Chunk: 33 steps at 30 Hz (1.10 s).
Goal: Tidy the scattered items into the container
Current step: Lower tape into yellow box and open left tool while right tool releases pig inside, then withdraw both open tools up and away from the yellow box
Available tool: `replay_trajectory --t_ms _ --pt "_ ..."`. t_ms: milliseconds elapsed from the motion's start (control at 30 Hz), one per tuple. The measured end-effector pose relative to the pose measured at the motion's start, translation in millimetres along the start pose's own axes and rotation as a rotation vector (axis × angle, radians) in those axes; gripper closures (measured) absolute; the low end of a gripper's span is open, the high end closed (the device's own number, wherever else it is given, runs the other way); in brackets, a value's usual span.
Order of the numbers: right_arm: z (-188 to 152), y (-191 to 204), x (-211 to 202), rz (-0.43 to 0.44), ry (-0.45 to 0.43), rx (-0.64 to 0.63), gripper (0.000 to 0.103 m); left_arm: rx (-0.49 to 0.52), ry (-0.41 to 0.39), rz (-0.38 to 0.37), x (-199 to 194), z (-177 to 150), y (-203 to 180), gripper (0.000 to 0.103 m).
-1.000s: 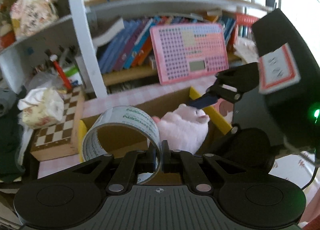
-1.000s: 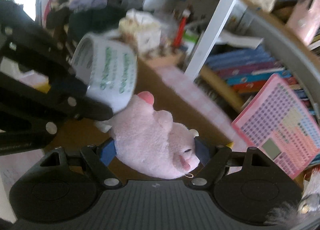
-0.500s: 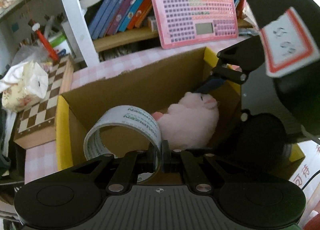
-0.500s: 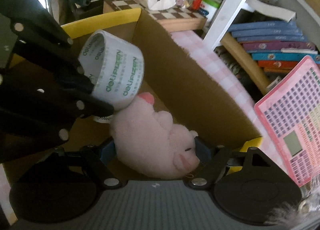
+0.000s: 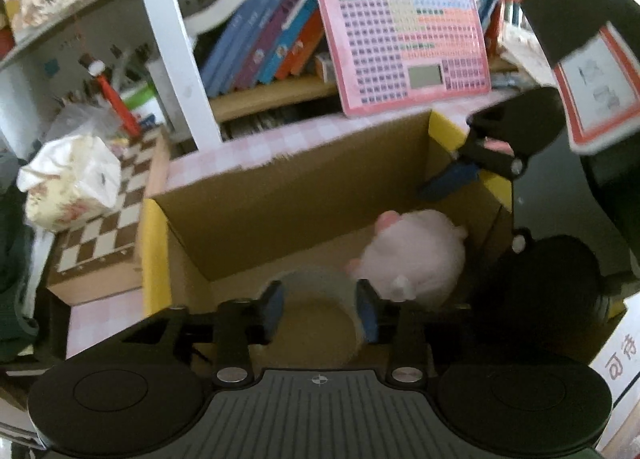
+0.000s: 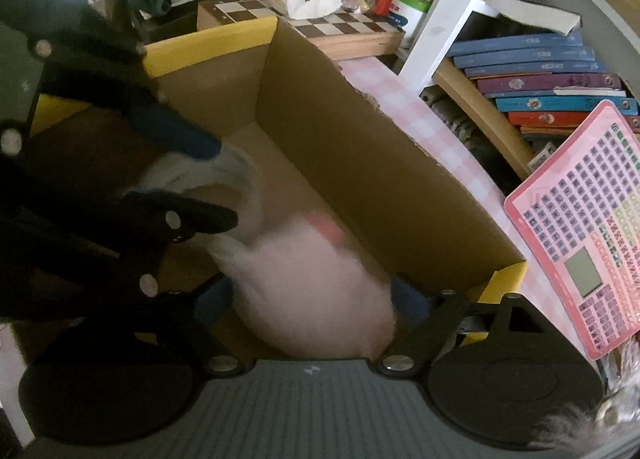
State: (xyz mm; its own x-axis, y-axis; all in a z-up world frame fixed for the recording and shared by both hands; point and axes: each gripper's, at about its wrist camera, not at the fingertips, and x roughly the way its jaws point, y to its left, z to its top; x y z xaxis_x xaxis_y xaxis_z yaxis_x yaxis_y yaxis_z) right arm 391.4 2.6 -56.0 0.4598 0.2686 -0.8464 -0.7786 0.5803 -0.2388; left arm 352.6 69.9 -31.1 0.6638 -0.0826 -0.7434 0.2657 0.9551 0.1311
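— Pink plush pig [image 6: 312,279] and tape roll [image 5: 316,299] sit low inside the cardboard box [image 5: 280,195]?
— Yes. Both tongs, left [image 5: 318,309] and right [image 6: 312,299], have just been opening, pads apparently clear. Lift straight out, not snagging the walls.

Right gripper [image 6: 312,301] jaws have just been opening, pink plush toy [image 6: 312,295] sitting blurred between them inside the cardboard box [image 6: 360,163], near its right corner. Left gripper [image 6: 224,183] is reaching in from the left side, tape roll [image 6: 240,179] blurred between its fingers.
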Motion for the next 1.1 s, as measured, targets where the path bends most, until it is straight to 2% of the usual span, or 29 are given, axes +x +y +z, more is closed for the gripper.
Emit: replay_trajectory --t_ms 67,333,600,800,1100 --pt "-1.2 3.0 -6.2 -0.006 -0.014 -0.002 0.016 -0.013 -0.036 0.005 -10.3 -2.2 2.6 0.047" --pt "-6.8 12.2 -50.9 -0.049 -0.102 0.039 0.016 -0.041 -0.171 0.02 -59.8 -15.2 5.4 0.031" --pt "-19.7 29.7 -98.7 -0.088 -0.172 0.068 0.016 -0.047 -0.241 0.043 -103.3 -28.8 -10.6 0.03" --pt "-35.5 40.9 -132.2 -0.122 -0.222 0.094 0.016 -0.045 -0.268 0.065 -131.1 -37.7 -21.6 0.024" --pt "-72.6 43.2 -180.0 -0.157 -0.289 0.246 0.016 -0.05 -0.286 0.084 -167.4 -55.1 -34.4 0.023"
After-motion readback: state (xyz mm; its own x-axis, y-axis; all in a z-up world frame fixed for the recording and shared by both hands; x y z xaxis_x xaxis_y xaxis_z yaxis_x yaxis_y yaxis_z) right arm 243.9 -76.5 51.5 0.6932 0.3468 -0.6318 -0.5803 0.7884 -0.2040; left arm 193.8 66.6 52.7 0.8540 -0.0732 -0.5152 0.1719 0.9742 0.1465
